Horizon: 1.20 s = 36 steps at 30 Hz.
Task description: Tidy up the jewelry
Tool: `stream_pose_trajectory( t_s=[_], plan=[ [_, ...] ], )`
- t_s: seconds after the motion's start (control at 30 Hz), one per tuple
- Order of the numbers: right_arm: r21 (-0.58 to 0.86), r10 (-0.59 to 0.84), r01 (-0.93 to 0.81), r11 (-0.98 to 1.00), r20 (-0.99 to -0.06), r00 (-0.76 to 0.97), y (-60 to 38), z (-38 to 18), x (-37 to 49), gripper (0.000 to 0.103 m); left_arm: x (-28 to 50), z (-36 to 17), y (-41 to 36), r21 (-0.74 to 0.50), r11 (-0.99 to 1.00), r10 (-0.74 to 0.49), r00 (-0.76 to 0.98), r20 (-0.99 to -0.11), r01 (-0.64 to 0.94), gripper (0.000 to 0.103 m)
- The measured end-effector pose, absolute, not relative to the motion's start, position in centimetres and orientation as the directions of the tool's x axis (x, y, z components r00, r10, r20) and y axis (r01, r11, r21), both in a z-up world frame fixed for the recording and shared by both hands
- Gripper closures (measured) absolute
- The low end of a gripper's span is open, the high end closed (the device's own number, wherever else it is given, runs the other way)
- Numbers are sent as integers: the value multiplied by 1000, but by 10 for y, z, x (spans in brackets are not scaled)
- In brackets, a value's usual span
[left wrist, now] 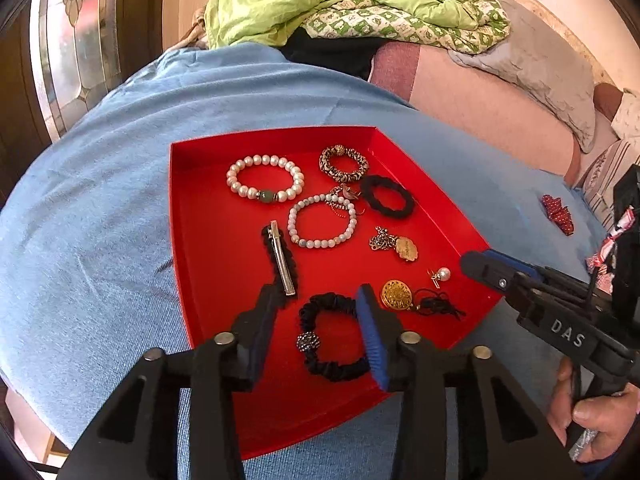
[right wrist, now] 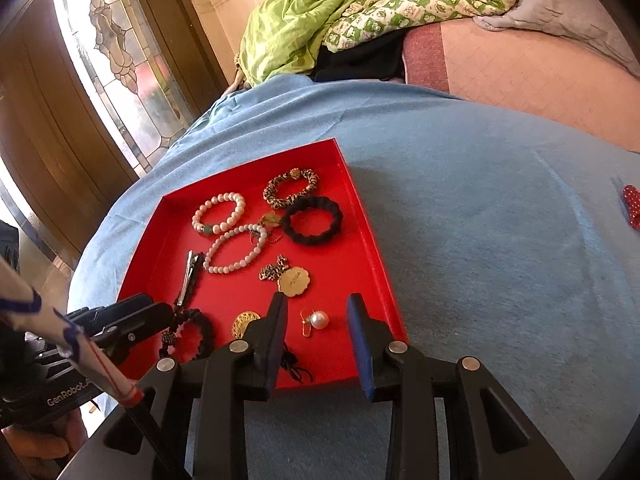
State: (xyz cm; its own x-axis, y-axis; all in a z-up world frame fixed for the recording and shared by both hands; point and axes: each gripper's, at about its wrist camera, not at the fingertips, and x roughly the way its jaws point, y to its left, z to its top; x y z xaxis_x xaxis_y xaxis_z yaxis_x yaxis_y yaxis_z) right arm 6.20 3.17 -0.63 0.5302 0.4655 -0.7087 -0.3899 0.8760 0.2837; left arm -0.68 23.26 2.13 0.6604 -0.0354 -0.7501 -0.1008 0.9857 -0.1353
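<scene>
Over the red tray [left wrist: 208,216], left wrist view: left claw [left wrist: 320,332] stands apart, empty, straddling the black scrunchie [left wrist: 332,336], soft and squashy, so pinch its band. Right wrist view: right claw [right wrist: 318,340] apart around the pearl earring [right wrist: 316,321], tiny and slippery; grab the pearl.
</scene>
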Motion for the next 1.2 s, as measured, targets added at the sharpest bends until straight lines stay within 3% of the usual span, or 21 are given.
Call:
stream_pose_trajectory(
  t_s=[0.1,0.23,0.43,0.57,0.7,0.93,1.03,1.2],
  plan=[
    [280,460,-384,880,-703,542,26,-3,56,68,-8,23,228,-110,989,-15,671,-741,-99,53],
    [260,436,-365,894,-688,579,16,4,45,49,-8,21,223,-69,991,25,669,-743,-114,45],
    [259,425,-345,902,-676,602,5,12,34,49,-11,16,224,-33,990,66,656,-752,-137,43],
    [243,418,-352,904,-677,606,1,15,20,47,-17,22,219,5,990,100,684,-722,-140,33],
    [214,397,-351,911,-681,615,-5,16,4,38,-23,27,210,29,989,124,707,-696,-145,19],
    [177,343,-309,934,-683,644,-26,22,-23,26,-34,31,200,108,971,227,693,-684,-212,17],
    [149,308,-286,947,-677,668,-38,26,-35,23,-47,39,206,86,953,271,698,-663,-289,16],
    [70,239,-255,964,-647,725,-55,37,-60,18,-74,57,210,22,928,307,727,-615,-373,7]
  ],
)
